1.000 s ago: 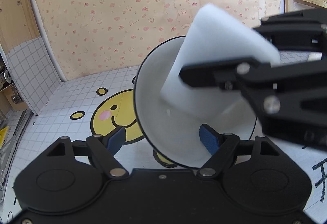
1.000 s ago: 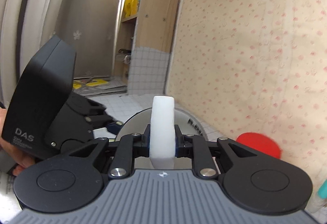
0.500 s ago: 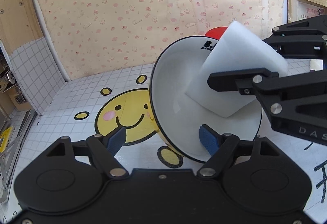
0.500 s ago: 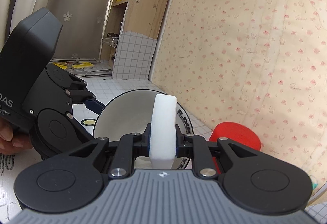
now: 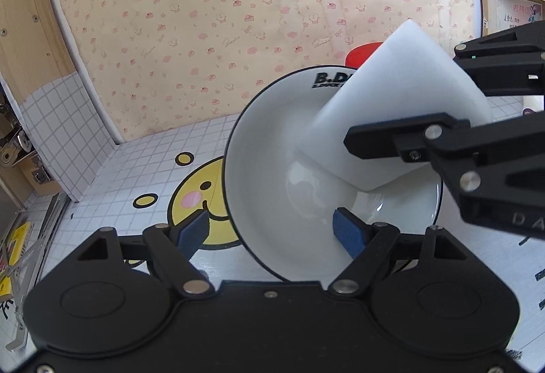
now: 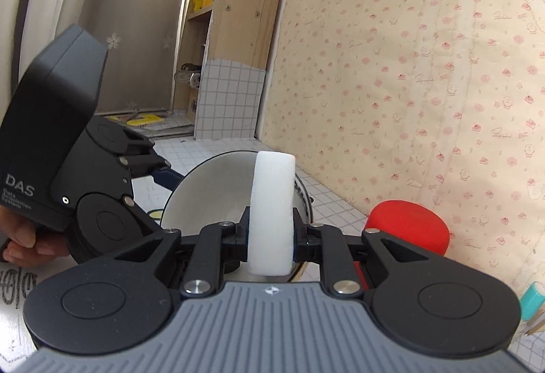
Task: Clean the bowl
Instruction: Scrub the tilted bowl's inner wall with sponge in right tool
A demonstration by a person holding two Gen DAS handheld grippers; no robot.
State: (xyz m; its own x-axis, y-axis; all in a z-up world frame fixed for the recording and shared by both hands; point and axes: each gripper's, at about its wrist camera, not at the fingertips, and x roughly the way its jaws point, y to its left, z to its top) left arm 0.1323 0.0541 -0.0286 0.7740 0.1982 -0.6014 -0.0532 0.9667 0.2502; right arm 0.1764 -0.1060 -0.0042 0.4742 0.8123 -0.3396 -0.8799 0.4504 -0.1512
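Compared with half a second ago, the bowl (image 5: 272,168) sits lower and more centred in the left wrist view, and the white sponge (image 5: 391,121) reaches deeper toward its bottom; a full second back the sponge covered most of the far rim, where black lettering now shows.

There is one bowl, white with a thin dark rim, tilted on edge above the tiled tabletop (image 5: 143,168) so its opening faces the sponge. One sponge, one red round object (image 6: 407,226) beside the wall, and two grippers.

The left gripper (image 5: 269,228) has its blue pads spread widely, one inside the bowl at the lower wall, the other outside the rim; whether they actually pinch the rim cannot be told. The right gripper (image 6: 270,233) is clamped firmly on the sponge, fingers pressed against both flat faces, the sponge standing edge-on in the right wrist view and leaning into the bowl's interior.

The patterned wall (image 6: 425,83) runs close behind the bowl's far rim; open tabletop with a yellow smiley print (image 5: 201,199) lies to the bowl's left.
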